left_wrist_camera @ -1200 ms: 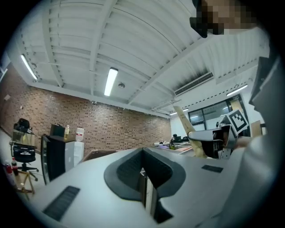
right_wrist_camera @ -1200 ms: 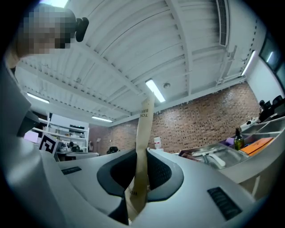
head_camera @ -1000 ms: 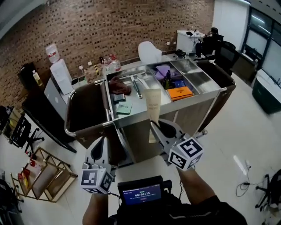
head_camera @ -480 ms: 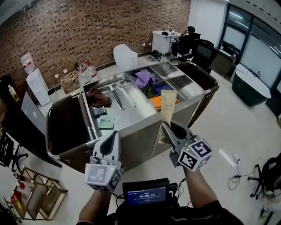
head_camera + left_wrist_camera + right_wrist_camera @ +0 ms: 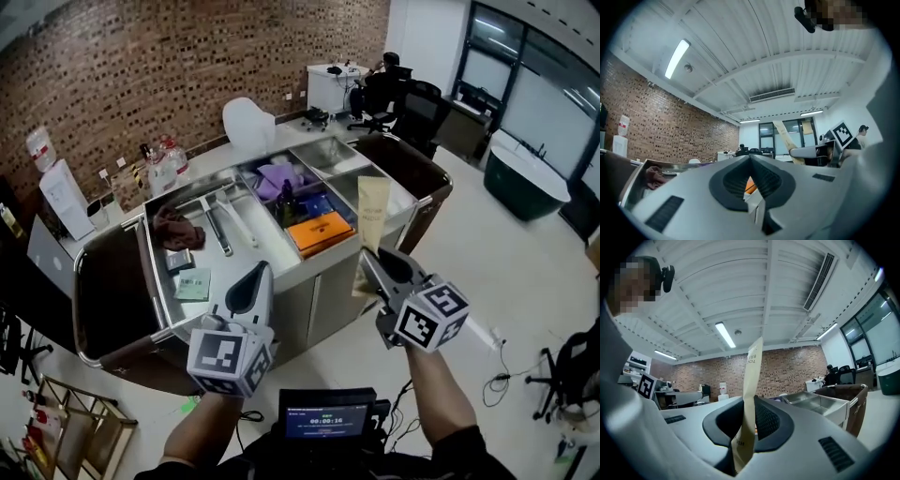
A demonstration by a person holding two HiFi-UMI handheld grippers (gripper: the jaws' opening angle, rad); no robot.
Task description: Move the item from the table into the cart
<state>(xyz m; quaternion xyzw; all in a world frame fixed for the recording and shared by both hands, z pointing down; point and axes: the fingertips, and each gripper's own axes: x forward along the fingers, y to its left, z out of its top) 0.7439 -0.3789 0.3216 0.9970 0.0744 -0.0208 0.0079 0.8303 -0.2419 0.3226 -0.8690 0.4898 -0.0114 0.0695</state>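
Observation:
A steel cart [image 5: 298,273] with several open top compartments stands ahead of me in the head view. A long flat tan packet [image 5: 372,222] stands upright in my right gripper [image 5: 374,264], which is shut on its lower end, just in front of the cart's right half. In the right gripper view the packet [image 5: 751,394] rises between the dark pads [image 5: 765,420]. My left gripper [image 5: 255,281] is level before the cart's left half, shut and empty. The left gripper view shows its jaws met [image 5: 751,159], with the packet [image 5: 786,139] off to the right.
The cart holds an orange box [image 5: 322,231], purple cloth [image 5: 279,176], a reddish rag [image 5: 173,228], tongs [image 5: 217,217] and a green card [image 5: 193,286]. Dark bags [image 5: 105,298] hang at both ends. A white chair [image 5: 246,120], bottles [image 5: 159,171] and desks stand behind.
Both grippers have swung to the right along the cart's front, so the cart sits further left in view. The packet has stayed upright in the right gripper.

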